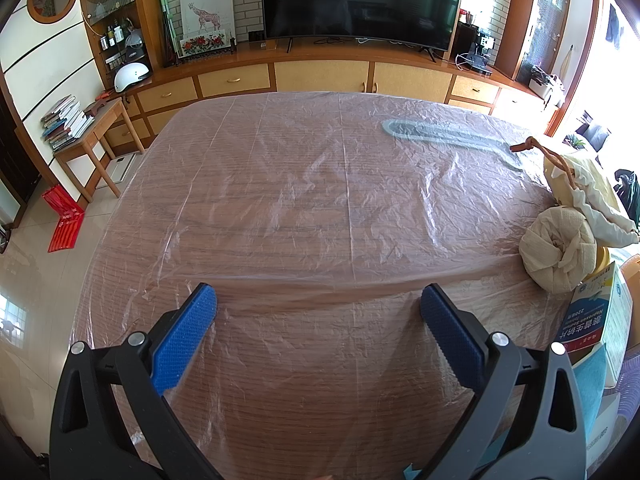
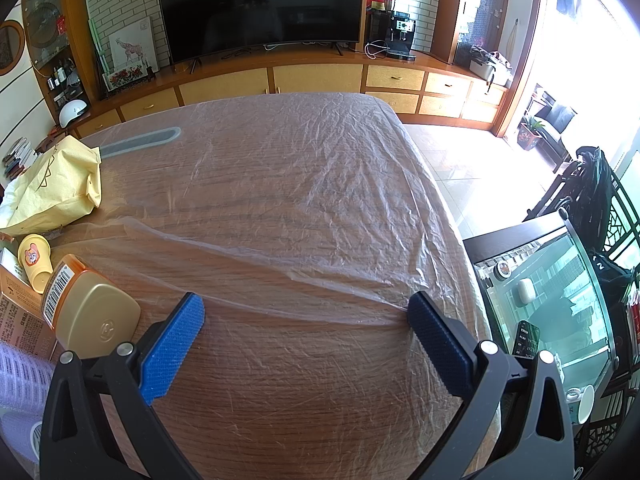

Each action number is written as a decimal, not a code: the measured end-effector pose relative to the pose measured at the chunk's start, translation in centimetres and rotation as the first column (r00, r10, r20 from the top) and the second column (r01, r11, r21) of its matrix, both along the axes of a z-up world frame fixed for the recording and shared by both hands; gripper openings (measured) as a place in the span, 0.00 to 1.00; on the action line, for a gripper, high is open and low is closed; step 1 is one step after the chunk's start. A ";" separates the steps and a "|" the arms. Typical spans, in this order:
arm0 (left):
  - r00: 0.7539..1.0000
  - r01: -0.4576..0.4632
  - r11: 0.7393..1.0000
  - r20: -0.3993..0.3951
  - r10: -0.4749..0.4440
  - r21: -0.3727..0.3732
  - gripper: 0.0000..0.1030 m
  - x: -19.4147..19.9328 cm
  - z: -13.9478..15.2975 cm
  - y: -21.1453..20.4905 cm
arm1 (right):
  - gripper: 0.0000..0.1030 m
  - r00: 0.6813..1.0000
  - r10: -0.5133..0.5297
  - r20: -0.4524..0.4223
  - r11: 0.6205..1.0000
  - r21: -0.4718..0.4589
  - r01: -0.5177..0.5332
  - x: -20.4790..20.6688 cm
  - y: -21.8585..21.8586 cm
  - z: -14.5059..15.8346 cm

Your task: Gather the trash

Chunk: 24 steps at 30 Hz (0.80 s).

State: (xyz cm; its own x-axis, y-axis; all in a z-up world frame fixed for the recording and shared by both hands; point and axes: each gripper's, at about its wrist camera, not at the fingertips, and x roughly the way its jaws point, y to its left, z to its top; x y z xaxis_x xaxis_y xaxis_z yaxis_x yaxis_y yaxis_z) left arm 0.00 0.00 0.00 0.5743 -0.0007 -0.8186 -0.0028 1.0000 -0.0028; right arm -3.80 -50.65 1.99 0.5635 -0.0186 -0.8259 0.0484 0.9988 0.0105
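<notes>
The table (image 1: 304, 184), wrapped in clear plastic film, is filling the centre of both views, and the trash is sitting along its edge: a yellow paper bag (image 2: 56, 184) at mid-left of the right wrist view and a crumpled paper wad (image 1: 558, 248) at the right edge of the left wrist view. The left gripper (image 1: 318, 306) and the right gripper (image 2: 306, 314) are hovering with jaws spread wide, holding nothing. Both items are probably light, soft and crushable, so a pinch on a fold or crease is likely gripping best.
</notes>
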 end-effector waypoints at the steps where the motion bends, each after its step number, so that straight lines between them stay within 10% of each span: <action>1: 1.000 0.000 1.000 0.000 0.000 0.001 0.99 0.0 0.0 0.0 | 0.97 1.000 0.000 0.000 1.000 0.000 0.000 0.0 0.0 0.0; 17: 0.999 0.035 0.999 -0.040 -0.035 -0.006 0.99 0.2 0.4 0.9 | 0.96 0.998 -0.048 -0.045 0.999 0.022 0.050 0.2 -0.6 0.9; 24: 0.999 -0.016 0.996 0.030 0.019 -0.089 0.99 -2.2 5.1 3.8 | 0.96 0.994 -0.025 0.102 0.999 0.040 0.021 -5.3 0.6 6.0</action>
State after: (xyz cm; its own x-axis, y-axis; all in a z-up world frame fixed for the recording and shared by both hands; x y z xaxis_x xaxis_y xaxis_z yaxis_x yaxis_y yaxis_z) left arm -2.21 3.80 5.08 0.6000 -0.0626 -0.7975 -0.0188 0.9956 -0.0922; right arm -9.12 -50.05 7.97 0.6452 -0.0017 -0.7640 0.0677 0.9962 0.0549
